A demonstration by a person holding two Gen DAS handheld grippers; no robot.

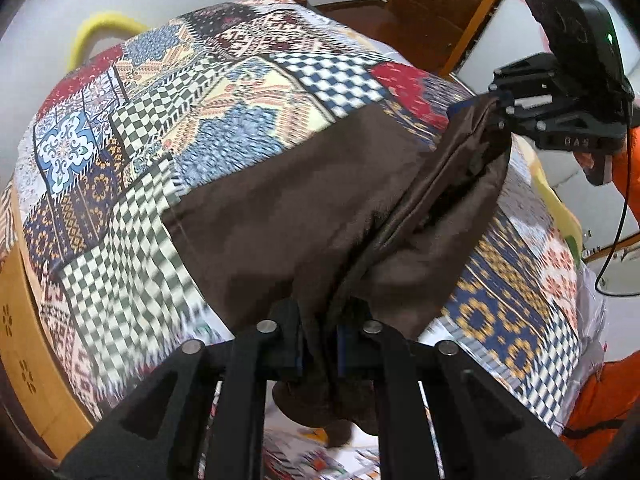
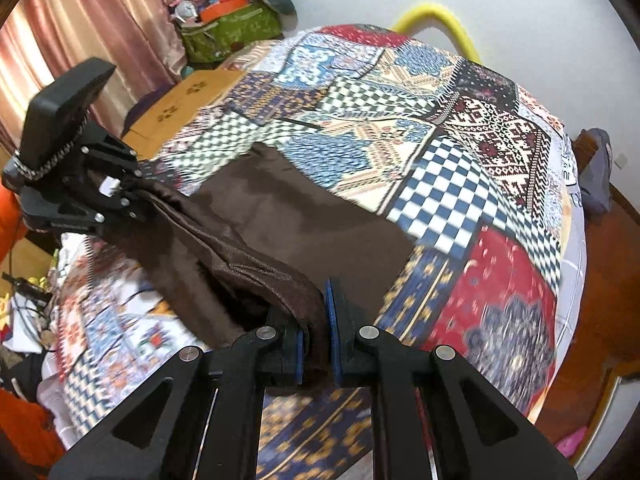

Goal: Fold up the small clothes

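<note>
A dark brown garment (image 1: 288, 204) lies partly spread on the patchwork bedspread (image 1: 160, 128). Its near edge is lifted and stretched between my two grippers. My left gripper (image 1: 320, 344) is shut on one end of the bunched edge. My right gripper (image 1: 496, 116) shows at the upper right, shut on the other end. In the right wrist view the right gripper (image 2: 316, 344) pinches the brown garment (image 2: 304, 216) between its blue pads, and the left gripper (image 2: 124, 192) holds the far end at the left. The far part of the garment rests flat on the bedspread (image 2: 460, 152).
A yellow curved bar (image 1: 104, 28) stands at the bed's far side by the white wall. A wooden bed frame (image 1: 24, 344) edges the left. A wooden door (image 1: 440, 4) is at the back. A green bag (image 2: 232, 28) with clutter and pink curtains (image 2: 80, 28) stand beyond the bed.
</note>
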